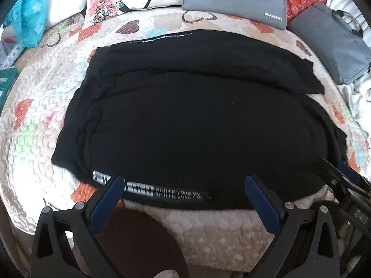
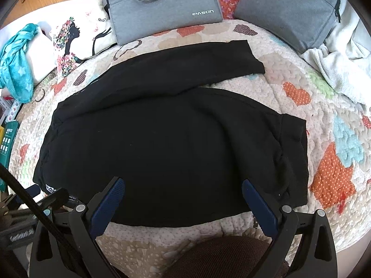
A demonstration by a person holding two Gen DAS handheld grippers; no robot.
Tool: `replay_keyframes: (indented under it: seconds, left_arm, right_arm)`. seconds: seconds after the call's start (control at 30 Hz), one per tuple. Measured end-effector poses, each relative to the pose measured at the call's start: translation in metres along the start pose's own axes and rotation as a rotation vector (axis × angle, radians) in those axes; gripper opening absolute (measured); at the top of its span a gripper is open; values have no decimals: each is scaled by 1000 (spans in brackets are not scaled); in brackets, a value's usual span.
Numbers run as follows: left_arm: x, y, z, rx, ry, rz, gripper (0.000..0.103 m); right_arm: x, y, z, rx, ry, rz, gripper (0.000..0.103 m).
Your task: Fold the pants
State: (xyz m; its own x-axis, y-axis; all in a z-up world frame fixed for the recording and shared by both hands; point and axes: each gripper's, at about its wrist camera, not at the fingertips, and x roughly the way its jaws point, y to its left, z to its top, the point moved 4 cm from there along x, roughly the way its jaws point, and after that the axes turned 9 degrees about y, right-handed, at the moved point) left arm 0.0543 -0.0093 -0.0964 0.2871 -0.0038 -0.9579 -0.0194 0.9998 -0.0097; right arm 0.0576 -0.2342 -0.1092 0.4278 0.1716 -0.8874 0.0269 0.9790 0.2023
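Heart-patterned quilt [image 1: 34, 115] is serving as work surface; two grey laptop bags [image 2: 162, 7] are lying along its far edge. Black pants [image 1: 197, 127] are lying centred on it, partly folded, one leg [image 2: 185, 62] trailing away at the far side. I am judging a fold step pending: the next move calls for pinching the near hem. I am holding the left gripper [image 1: 184, 185] wide apart, gripping nothing, above the near edge; the right gripper [image 2: 183, 187] is likewise spread and empty.
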Motion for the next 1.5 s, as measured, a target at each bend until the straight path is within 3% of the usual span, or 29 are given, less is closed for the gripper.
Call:
replay_keyframes:
  seconds: [0.23,0.67,0.8,0.97,1.03,1.17,1.27,1.33,1.5]
  left_arm:
    - [37,1,5,-5,64,2,103]
    - [35,2,-8,15,38,-13,103]
    - [32,6,-11,14,56,-23,103]
    - [24,15,-22,-32,104,-86,103]
    - [12,20,-25,-52,85,-104,102]
    - [-26,28,-26,-66,-27,-101,100]
    - [-50,35,-26,-70,-90,-95,93]
    - [-61,41,-27,-78,-120,-89,87]
    - [-78,48,-26,-102,-157,-95,86]
  right_arm:
    - [3,-2,1,3,9,-1,103]
    - [3,-3,2,4,12,-1,103]
    - [3,-3,2,4,12,-1,103]
    - [3,-3,1,6,15,-7,103]
    - [2,-3,1,5,16,-14,103]
    - [1,-1,0,-2,15,-30,103]
    - [1,1,-1,-9,15,-41,103]
    - [1,1,-1,-11,15,-44,103]
    - [1,3,-2,-14,18,-58,103]
